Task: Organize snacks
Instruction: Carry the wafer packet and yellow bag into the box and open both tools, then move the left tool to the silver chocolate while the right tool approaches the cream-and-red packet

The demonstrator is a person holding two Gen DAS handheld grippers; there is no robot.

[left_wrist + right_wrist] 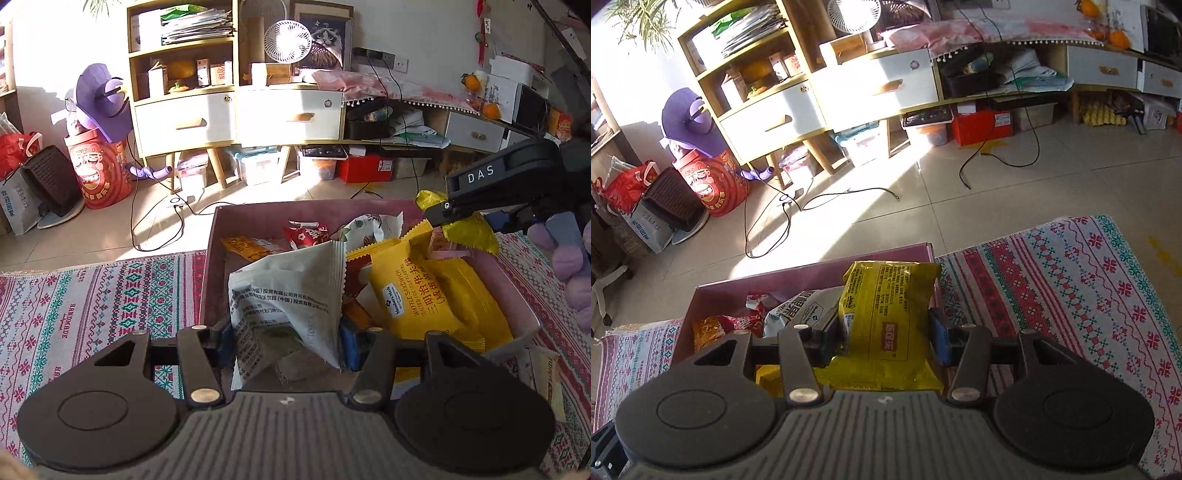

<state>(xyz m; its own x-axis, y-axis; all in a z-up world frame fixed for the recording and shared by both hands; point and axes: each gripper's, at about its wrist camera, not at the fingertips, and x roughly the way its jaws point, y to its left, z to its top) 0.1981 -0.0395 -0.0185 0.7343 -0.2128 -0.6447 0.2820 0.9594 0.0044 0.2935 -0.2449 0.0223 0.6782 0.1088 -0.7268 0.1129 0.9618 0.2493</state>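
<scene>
Your left gripper (287, 341): jaws clenched on grey-white printed foil snack packet (288, 295) over pink cardboard box (210, 266). Your right gripper (882, 345): jaws grasping yellow plastic snack packet (886, 314) above box's right wall.

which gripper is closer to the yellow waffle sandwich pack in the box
Left. The left gripper, closed on a grey packet, sits right beside the waffle sandwich pack. The right gripper holds a yellow bag above the box's far corner.
</scene>
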